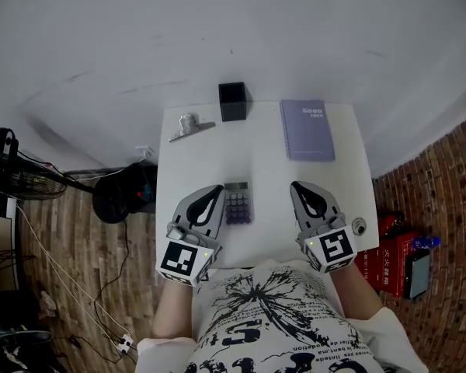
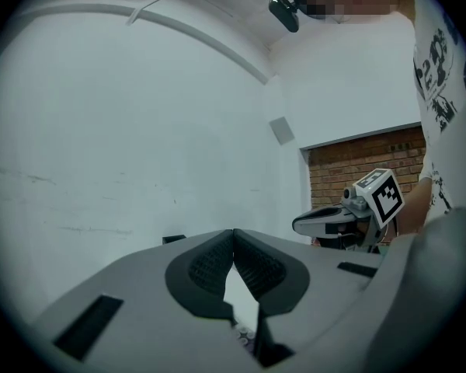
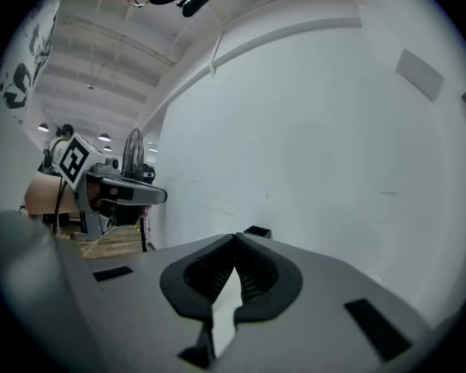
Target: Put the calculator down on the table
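Observation:
The calculator (image 1: pixel 237 203), grey with purple keys, lies flat on the white table (image 1: pixel 256 162) near its front edge, and nothing grips it. My left gripper (image 1: pixel 216 189) hovers just to its left, shut and empty. In the left gripper view the jaw tips (image 2: pixel 234 233) meet, and a sliver of the calculator's keys (image 2: pixel 244 339) shows below them. My right gripper (image 1: pixel 297 186) hovers to the right of the calculator, apart from it. Its tips (image 3: pixel 234 238) also meet with nothing between them.
At the table's far edge stands a black box (image 1: pixel 233 101), with a metal clip (image 1: pixel 189 125) at the back left. A purple notebook (image 1: pixel 307 130) lies back right. A small round thing (image 1: pixel 359 225) sits at the front right corner. Cables and a fan are on the floor at left.

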